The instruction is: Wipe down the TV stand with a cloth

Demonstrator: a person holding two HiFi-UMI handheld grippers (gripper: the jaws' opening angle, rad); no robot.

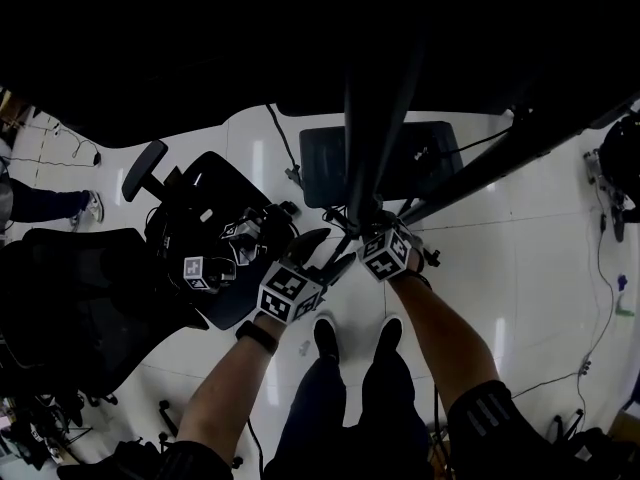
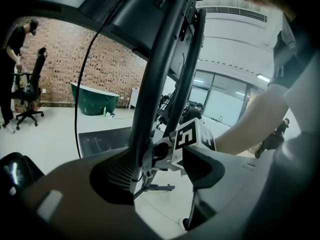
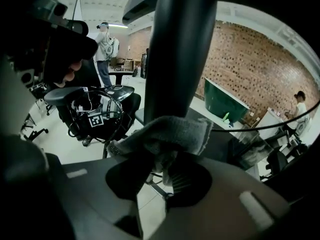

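task thing: the tv stand stands on the white floor; its dark pole goes up between the two grippers, and its flat base plate lies on the floor behind the pole.
cloth: the grey cloth is bunched up and its folded front lies against the pole.
right gripper: the right gripper has its jaws closed on the cloth, part way together, and the bunch fills the gap between them.
left gripper: the left gripper holds nothing. its jaws stand apart, the pole runs down just beside one pad, and i cannot tell if it touches.
done: in my judgement the wiping is under way, on the pole; no view shows which parts are already clean.
left: probably the base plate, the lower foot, and the upper parts of the stand that are too dark to read here.
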